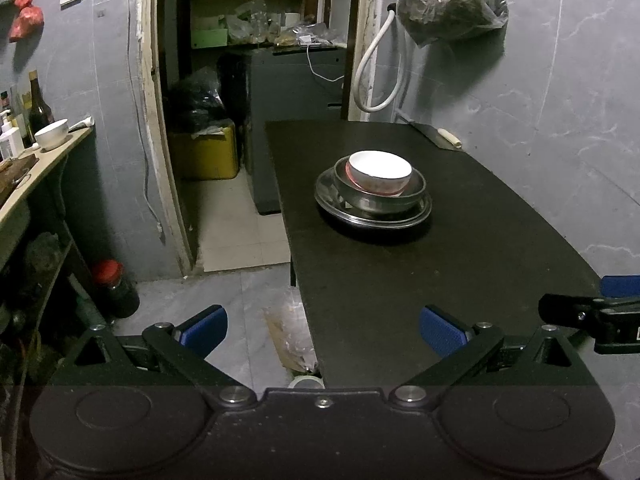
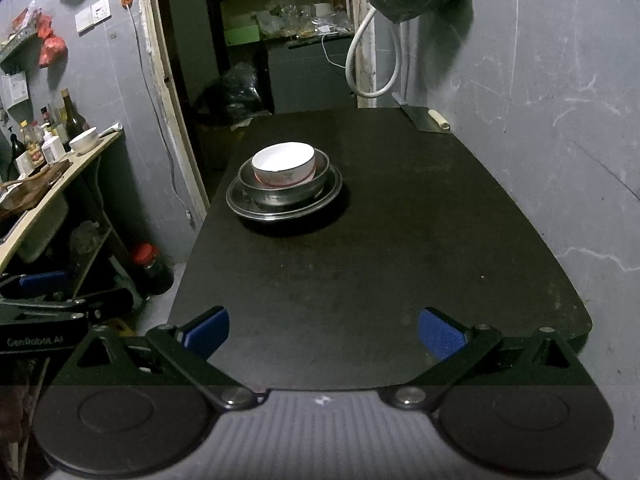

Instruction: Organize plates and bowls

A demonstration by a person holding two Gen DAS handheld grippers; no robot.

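Note:
A white bowl (image 1: 379, 172) with a red pattern sits inside a steel bowl (image 1: 380, 196), which sits on a steel plate (image 1: 332, 196), all stacked on the black table (image 1: 400, 280). The stack also shows in the right wrist view: white bowl (image 2: 283, 163), steel bowl (image 2: 280, 194), steel plate (image 2: 240, 204). My left gripper (image 1: 323, 330) is open and empty, held over the table's near left edge. My right gripper (image 2: 323, 332) is open and empty above the table's (image 2: 360, 272) near end. Both are well short of the stack.
A cleaver (image 2: 426, 120) lies at the table's far right corner by the wall. A side counter (image 1: 48, 160) on the left holds bottles and another white bowl (image 1: 51, 134). A red-capped jar (image 1: 114, 288) stands on the floor. A doorway lies beyond the table.

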